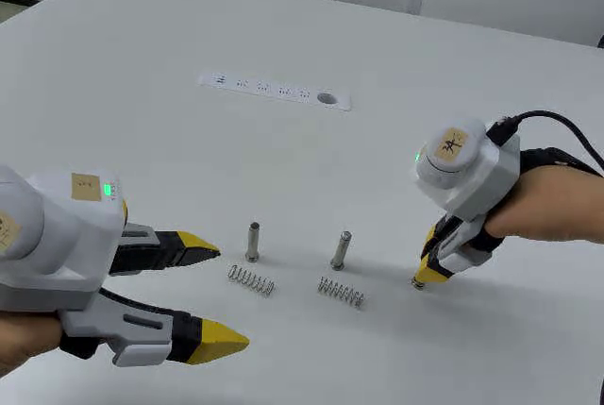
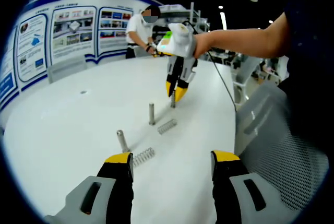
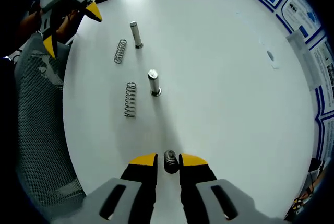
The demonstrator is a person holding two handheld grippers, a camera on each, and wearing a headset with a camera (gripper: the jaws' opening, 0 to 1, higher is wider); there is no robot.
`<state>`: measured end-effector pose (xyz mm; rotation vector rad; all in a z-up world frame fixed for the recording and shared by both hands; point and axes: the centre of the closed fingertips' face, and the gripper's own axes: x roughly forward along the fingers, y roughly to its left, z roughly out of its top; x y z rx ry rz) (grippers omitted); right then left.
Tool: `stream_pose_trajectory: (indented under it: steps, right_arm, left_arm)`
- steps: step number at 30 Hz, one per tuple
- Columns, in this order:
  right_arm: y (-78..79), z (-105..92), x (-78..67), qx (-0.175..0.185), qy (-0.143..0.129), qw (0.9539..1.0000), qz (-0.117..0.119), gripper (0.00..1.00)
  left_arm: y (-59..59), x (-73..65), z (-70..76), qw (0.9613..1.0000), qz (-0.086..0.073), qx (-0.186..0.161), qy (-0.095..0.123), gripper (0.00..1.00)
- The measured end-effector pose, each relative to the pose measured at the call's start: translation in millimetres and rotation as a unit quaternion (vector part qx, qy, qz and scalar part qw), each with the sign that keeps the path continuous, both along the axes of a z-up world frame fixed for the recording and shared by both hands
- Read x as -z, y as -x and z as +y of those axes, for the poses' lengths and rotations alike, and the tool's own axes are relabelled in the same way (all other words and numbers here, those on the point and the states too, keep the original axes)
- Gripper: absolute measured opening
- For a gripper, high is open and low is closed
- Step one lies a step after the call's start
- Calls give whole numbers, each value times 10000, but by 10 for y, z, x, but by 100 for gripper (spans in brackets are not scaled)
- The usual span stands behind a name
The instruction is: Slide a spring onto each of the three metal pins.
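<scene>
— Why do the right tongs [image 1: 427, 275] point straight down, at the right of the head view?
— They look to be steadying the third spring [image 3: 170, 161]. It is clenched between the yellow tips, upright on the bench [image 1: 142, 93]. Whether a pin sits inside it, I cannot tell.
— And the left tongs [image 1: 233, 295]?
— Released, jaws wide, at lower left, aimed toward the near spring [image 1: 251, 280], probably the next pick.
— The rest?
— The left pin [image 1: 253, 241] and the middle pin [image 1: 341, 249] stand upright mid-frame, bare: short steel shafts. The near spring and the second spring [image 1: 341, 292] are slim wire coils, each lying just below a pin, not touching it.
</scene>
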<state>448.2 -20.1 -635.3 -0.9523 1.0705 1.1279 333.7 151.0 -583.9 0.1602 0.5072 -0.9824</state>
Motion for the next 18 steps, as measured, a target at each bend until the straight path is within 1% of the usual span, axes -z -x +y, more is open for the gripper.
stream_pose_trajectory:
  steps: [2,6,8,10,13,15,18]
  right_arm:
    - [22,18,-49,-29,-12,10000,-38,17]
    - [63,98,-192,-164,-49,9996,-225,18]
    - [115,184,-260,-252,-128,9992,-275,18]
    - [166,282,-300,-353,-220,9986,-318,18]
    - [227,405,-278,-440,-338,9981,-266,17]
    - [247,470,-217,-494,-381,9978,-222,17]
    - [304,549,-116,-506,-437,9977,-92,17]
  left_arm:
    - [5,1,-4,10000,0,9,-7,61]
    - [15,0,-12,10000,-1,28,-21,61]
    - [17,-1,-17,10000,-2,41,-30,61]
    - [15,-4,-24,10000,-10,55,-38,61]
    - [13,-14,-39,10000,-18,67,-35,61]
    - [16,-15,-47,10000,-19,80,-38,61]
    - [29,-11,-52,9999,-13,96,-44,61]
